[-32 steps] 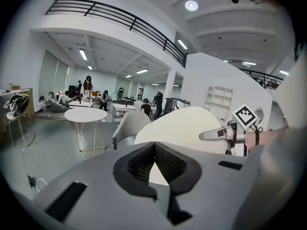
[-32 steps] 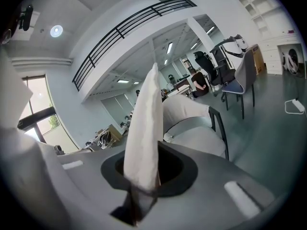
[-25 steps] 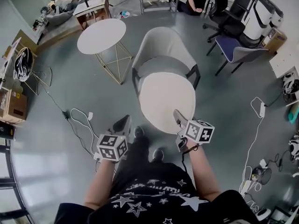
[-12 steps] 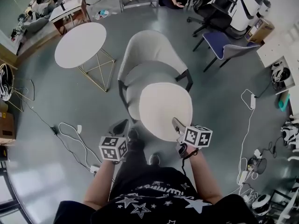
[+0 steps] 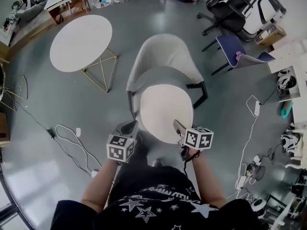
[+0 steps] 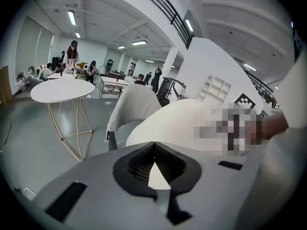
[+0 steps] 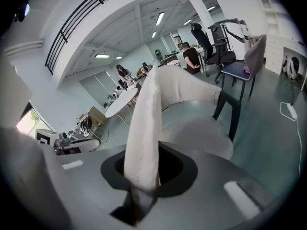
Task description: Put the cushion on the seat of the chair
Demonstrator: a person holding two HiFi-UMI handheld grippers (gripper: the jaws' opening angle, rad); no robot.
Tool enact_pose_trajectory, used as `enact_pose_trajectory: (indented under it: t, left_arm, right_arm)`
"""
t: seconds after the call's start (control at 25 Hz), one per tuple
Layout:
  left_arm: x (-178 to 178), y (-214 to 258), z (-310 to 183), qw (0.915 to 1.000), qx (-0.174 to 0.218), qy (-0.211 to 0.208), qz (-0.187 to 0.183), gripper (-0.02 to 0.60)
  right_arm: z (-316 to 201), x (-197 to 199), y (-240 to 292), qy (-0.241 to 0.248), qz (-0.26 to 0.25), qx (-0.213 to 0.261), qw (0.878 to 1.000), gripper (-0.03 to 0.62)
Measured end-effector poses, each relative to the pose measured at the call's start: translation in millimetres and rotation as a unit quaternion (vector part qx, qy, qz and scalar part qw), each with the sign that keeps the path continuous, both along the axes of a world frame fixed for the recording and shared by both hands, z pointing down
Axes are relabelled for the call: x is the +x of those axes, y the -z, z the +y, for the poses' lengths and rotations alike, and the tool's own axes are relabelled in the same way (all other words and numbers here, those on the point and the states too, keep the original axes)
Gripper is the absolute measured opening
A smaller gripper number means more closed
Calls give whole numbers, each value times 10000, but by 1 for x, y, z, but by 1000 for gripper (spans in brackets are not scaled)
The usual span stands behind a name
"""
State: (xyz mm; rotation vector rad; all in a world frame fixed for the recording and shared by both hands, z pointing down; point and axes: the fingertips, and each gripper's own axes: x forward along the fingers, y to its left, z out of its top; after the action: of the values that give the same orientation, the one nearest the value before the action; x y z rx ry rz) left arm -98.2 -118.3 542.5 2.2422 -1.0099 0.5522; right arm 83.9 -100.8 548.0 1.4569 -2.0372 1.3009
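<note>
An off-white oval cushion (image 5: 165,110) hangs over the front of the seat of a grey shell chair (image 5: 165,56). My right gripper (image 5: 179,128) is shut on the cushion's near right edge. In the right gripper view the fabric (image 7: 146,123) runs edge-on out of that gripper (image 7: 144,178), with the chair seat (image 7: 196,128) below it. My left gripper (image 5: 128,128) sits beside the cushion's near left edge. Its jaws look shut (image 6: 154,145) with nothing pinched, and the cushion (image 6: 182,123) and the chair (image 6: 134,102) lie just beyond.
A round white table (image 5: 80,42) on gold wire legs stands left of the chair. A black office chair (image 5: 230,13) and a purple chair (image 5: 240,51) are at the right. Cables (image 5: 72,133) trail on the grey floor at left. People sit at tables far back.
Both grippers have moved forward and down toward the chair, bringing the cushion over its seat. The left gripper has closed in on the cushion's left edge.
</note>
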Motion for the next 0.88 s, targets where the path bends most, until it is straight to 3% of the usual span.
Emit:
enact_pose_trajectory:
  t: [0.36,0.6,0.88]
  left_arm:
    - [-33,-19,-54,9999,-32,-99,-123,9]
    - [-41,-35,-59,9994,-179,-31,-283,9]
    - [-33,-55,-54,9961,-521,607,-366,9]
  right_arm:
    - [-39,-29,-19,293,198,-298,9989,61]
    - [-58,-29,-47,268,-185,-672,9972,60]
    - [-82,-5,-82,367,-306,-1122,9925,61]
